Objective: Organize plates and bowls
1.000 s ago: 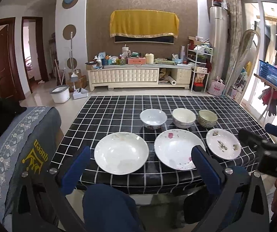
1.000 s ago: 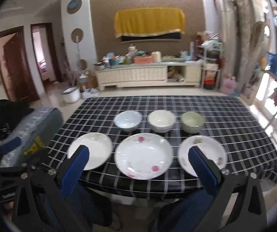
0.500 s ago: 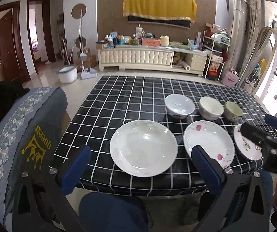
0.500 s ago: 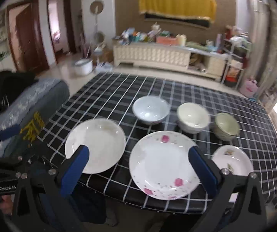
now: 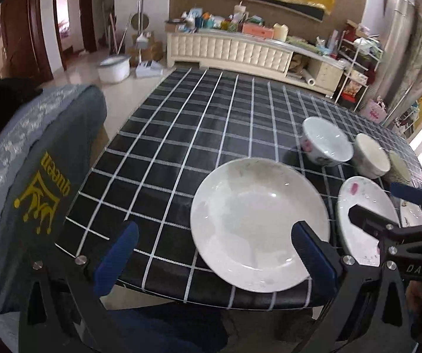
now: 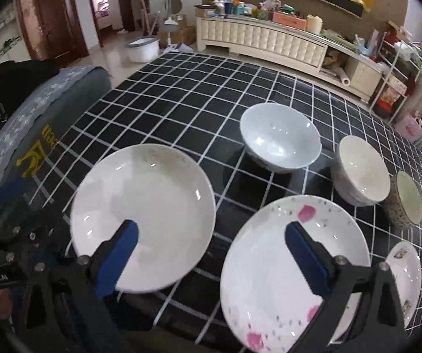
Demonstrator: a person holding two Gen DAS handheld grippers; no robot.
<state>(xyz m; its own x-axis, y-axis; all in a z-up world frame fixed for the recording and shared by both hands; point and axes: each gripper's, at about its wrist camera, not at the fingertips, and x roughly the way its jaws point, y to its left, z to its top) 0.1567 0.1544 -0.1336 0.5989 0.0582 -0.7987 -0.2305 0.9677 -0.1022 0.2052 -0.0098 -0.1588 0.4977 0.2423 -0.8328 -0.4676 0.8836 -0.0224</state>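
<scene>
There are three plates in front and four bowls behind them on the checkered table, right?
Not quite: the right wrist view shows three bowls, not four: a pale blue bowl, a cream bowl and a patterned bowl. The three plates in front are right.

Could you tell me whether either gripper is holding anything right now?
Nothing is held: the left gripper is open and the right gripper is closing, with nothing between them.

Both claws tilt steeply downward: the left claw stands wide with nothing between its blue pads, while the right claw, likewise empty, is closing slightly from nearly full spread.
</scene>
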